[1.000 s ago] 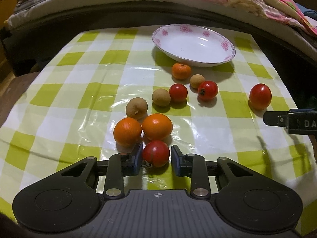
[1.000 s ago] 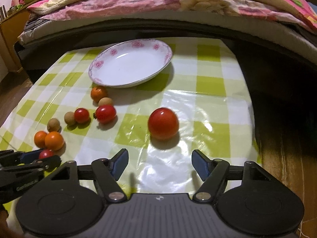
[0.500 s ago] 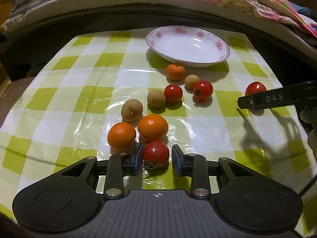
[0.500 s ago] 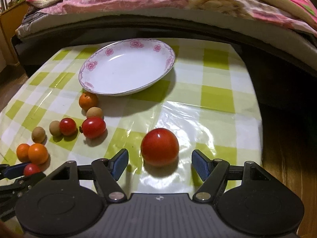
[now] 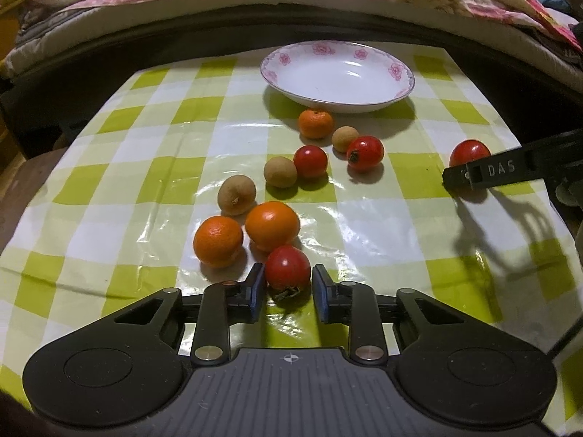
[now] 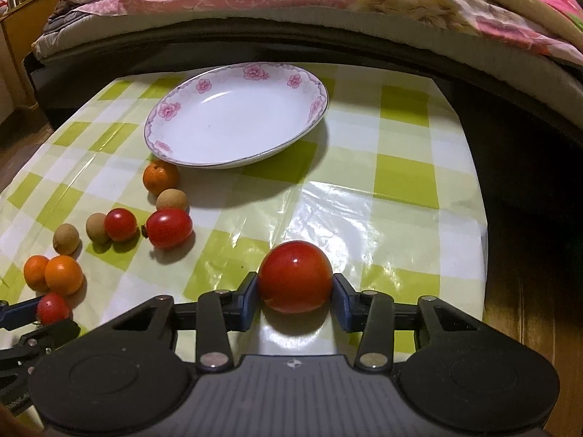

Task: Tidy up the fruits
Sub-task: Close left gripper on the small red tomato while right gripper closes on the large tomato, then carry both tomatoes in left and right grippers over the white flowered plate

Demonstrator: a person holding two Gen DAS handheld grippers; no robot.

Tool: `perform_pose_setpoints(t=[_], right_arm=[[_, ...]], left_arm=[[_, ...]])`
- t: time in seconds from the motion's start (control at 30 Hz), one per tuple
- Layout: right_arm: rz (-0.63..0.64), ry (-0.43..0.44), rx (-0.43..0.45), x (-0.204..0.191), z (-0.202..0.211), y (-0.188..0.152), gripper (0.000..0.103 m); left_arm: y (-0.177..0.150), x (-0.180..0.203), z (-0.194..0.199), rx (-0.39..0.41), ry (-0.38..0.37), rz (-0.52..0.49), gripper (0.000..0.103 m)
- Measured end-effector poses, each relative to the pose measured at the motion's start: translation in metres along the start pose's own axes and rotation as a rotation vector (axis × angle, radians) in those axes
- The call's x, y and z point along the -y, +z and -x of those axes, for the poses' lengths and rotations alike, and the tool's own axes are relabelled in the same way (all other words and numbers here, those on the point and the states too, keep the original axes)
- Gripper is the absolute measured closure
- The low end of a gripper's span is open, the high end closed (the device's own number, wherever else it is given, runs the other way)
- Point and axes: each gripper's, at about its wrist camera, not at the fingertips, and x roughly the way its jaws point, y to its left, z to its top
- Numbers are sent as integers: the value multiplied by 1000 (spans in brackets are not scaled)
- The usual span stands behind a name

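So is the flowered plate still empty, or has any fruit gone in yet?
Empty. The plate shows only bare white inside; every tomato, orange and brown fruit sits on the checked cloth.

Four tomatoes [image 5: 287,268], three oranges [image 5: 272,225], seemingly three longans [image 5: 237,195], one plate [image 5: 337,77].

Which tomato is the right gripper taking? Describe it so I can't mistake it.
Start at the floral plate and come toward the table's near right. The tomato sits between the closing right gripper pads, alone, far from the fruit cluster, and biggest of the red ones.
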Motion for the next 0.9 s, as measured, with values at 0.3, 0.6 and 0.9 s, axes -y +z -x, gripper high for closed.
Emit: perform_pose_setpoints(t=[0.3,0.6,0.9], right_arm=[[33,24,17,-11,19,-4,59],[7,43,52,-12,50,1,59],[4,77,114,-19,72,27,59]], left_arm=[[6,2,-3,-10,1,17,70],[9,0,3,-33,-26,65,71],[37,-1,26,34,-66,93,71]])
